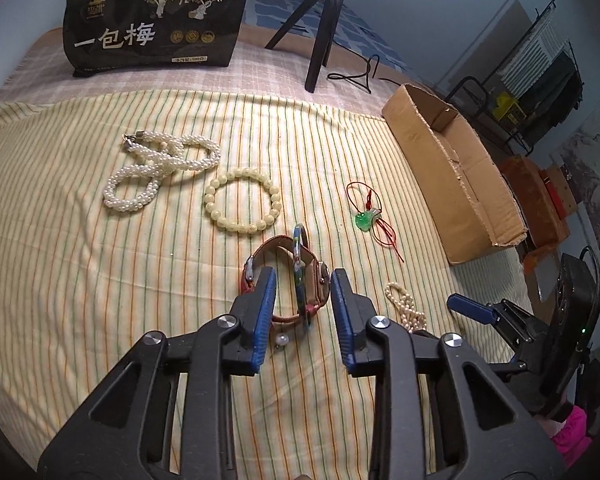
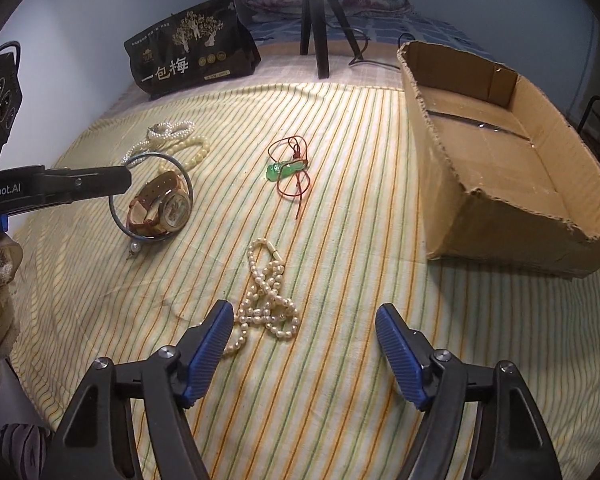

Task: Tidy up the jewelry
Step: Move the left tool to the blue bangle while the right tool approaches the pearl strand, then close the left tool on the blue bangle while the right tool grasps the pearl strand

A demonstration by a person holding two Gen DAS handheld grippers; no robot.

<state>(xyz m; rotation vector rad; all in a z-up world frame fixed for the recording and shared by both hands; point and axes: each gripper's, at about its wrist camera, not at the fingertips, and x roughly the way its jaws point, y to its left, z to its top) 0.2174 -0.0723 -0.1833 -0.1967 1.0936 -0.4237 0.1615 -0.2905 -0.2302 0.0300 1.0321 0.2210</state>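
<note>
Hovering low over the striped cloth (image 1: 100, 300) on the bed, L claw (image 1: 303, 300) sits around a brown-strap watch (image 1: 318, 284) w/ a thin bangle (image 1: 300, 276) standing on edge through it. Pads flank the pair, narrow gap each side, not clearly pressing, so it reads as open, nothing gripped. A small pearl earring (image 1: 283, 339) lies just below the watch.

R claw (image 2: 304, 344) is spread wide, empty, straddling the near end of a small pearl strand (image 2: 266, 300); its left pad (image 2: 210, 350) is right at the beads, can't tell if touching.

Mid-cloth: green pendant on red cord (image 2: 286, 170), lying apart from the rest. Next to it, towards L, a cream bead bracelet (image 1: 242, 202), then a thick pearl necklace (image 1: 160, 172) looped in a heap further back.

Cardboard box (image 2: 500, 184) sits open on the R edge of the cloth, looks bare inside.

Far end: black snack bag (image 1: 156, 20) upright, tripod legs (image 1: 320, 32) beside it.
</note>
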